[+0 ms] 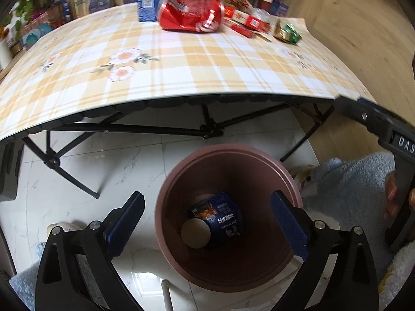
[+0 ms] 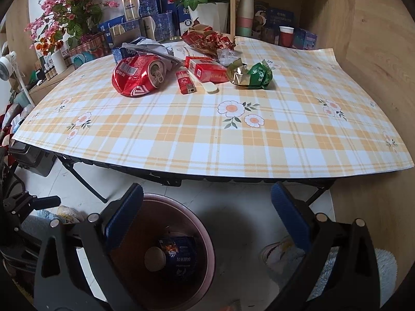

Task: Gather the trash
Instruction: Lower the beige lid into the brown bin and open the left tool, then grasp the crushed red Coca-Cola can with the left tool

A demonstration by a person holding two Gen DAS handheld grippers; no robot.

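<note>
A pink-brown bin stands on the floor in front of the table; it also shows in the right wrist view. A blue carton and a round lid lie inside. My left gripper is open and empty above the bin. My right gripper is open and empty over the floor beside the bin. On the table lie a crushed red can, a red lighter, a red cigarette pack, a green wrapper and a red wrapper.
The checked tablecloth covers a folding table with black legs. Boxes, flower pots and cups stand along the back. A wooden wall is at the right. Blue slippers are near the bin.
</note>
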